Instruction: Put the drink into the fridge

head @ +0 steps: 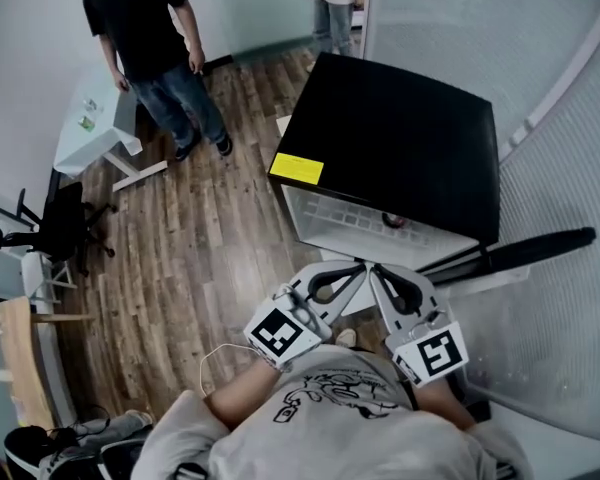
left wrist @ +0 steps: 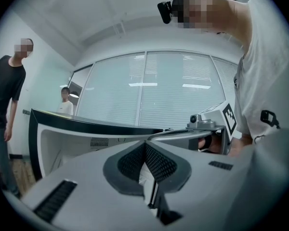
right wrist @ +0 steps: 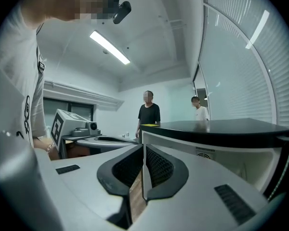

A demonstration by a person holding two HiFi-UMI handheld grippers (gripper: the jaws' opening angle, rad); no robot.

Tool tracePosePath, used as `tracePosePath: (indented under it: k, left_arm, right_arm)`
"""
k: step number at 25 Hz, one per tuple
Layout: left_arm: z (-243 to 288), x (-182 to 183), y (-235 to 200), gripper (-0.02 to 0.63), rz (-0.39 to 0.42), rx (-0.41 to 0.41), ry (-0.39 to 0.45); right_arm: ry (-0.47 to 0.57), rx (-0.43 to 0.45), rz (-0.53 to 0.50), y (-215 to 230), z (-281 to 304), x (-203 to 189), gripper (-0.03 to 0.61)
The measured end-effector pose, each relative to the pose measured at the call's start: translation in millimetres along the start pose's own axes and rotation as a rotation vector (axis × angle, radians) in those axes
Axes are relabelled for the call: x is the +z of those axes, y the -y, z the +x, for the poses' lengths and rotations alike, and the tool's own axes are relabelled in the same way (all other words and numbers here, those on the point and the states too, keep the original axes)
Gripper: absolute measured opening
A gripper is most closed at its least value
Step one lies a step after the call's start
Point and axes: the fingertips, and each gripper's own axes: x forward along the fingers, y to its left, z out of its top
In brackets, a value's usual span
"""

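A black mini fridge (head: pixel 400 143) stands on the wood floor with its door (head: pixel 525 246) swung open to the right and its white inside showing. A small dark-red thing (head: pixel 393 220), too small to identify, lies on the shelf inside. My left gripper (head: pixel 360 267) and right gripper (head: pixel 377 269) are side by side in front of the fridge opening, tips nearly meeting, close to my chest. Both are shut with nothing between the jaws, as the left gripper view (left wrist: pixel 145 144) and right gripper view (right wrist: pixel 143 147) show. The fridge (left wrist: pixel 86 129) (right wrist: pixel 221 134) sits just beyond the jaws.
A person in a black T-shirt (head: pixel 150 48) stands on the floor at the far left; a second person (head: pixel 332 3) stands at the back. A white table (head: pixel 95 133) and a black chair (head: pixel 65 223) are at left. Glass walls with blinds (head: pixel 570 98) close off the right.
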Motion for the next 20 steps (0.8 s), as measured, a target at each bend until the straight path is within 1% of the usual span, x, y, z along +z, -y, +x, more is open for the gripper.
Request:
tracePosePath:
  k: [9,20]
  left_arm:
    - [-5.6,13.5,0.8,0.002,0.019,0.014,0.021]
    - [-10.7,20.6,-2.3,0.002,0.008,0.018,0.03]
  right_arm:
    - [-0.007,0.009,-0.031,-5.7,-1.8,9.2,0.044]
    - [-0.013,0.002,-0.043,-8.7,-3.4,14.4,0.043]
